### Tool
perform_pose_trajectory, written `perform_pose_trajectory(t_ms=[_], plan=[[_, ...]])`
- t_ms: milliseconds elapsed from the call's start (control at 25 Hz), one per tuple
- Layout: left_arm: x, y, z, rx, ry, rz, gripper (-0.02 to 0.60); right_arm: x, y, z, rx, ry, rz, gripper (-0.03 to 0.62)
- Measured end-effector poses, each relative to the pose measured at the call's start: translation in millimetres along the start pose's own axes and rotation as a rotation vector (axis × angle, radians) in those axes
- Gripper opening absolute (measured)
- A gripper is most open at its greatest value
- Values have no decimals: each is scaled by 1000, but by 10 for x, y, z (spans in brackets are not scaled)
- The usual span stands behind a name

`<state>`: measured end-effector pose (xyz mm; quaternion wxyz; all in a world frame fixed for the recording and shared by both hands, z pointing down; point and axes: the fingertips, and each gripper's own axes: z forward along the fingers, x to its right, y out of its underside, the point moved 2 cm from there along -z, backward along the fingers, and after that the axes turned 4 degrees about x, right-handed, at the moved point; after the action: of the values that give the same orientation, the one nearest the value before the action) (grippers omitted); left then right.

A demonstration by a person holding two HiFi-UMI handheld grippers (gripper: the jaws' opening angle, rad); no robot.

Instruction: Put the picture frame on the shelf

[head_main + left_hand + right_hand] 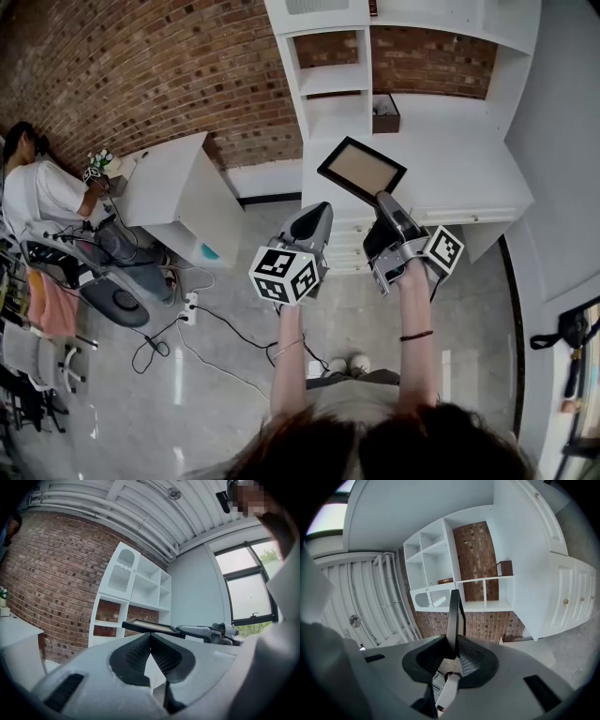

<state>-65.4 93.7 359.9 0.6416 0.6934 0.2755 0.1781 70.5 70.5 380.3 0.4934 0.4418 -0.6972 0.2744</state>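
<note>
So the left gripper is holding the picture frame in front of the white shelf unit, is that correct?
Not quite: the right gripper holds the picture frame in front of the white shelf unit; the right gripper view shows its jaws clamped on the frame's edge. The left gripper is shut, empty.

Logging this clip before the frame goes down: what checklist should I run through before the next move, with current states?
1. Picture frame gripped by right gripper: ok, jaws shut on its edge.
2. Left gripper free: ok, jaws together, nothing between.
3. Bare spot on the shelf: ok, white surface open beside the brown box.
4. Frame's height above the shelf: cannot tell.
5. Frame's rear stand open: cannot tell.
</note>
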Motion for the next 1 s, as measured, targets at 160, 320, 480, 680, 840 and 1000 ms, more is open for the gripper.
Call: perform_pose_trajectory(t_ms=[160,320,480,680,840,1000], plan=[[21,-7,52,2,-10,3,11,-9,-52,7,-10,-1,-2,74],[88,32,84,1,-17,-9,11,21,-116,-28,-15,10,2,74],[128,132,101,-16,-34,-22,11,61,-160,-68,-31,11,11,74],[153,174,63,-25,-45,-20,11,109,-162,-118,-30,23,21,74],[140,178,65,-25,-58,-18,11,141,-160,-120,-35,24,35,74],[128,158,103,-26,-58,-11,11,156,-171,-90,-33,26,43,74]])
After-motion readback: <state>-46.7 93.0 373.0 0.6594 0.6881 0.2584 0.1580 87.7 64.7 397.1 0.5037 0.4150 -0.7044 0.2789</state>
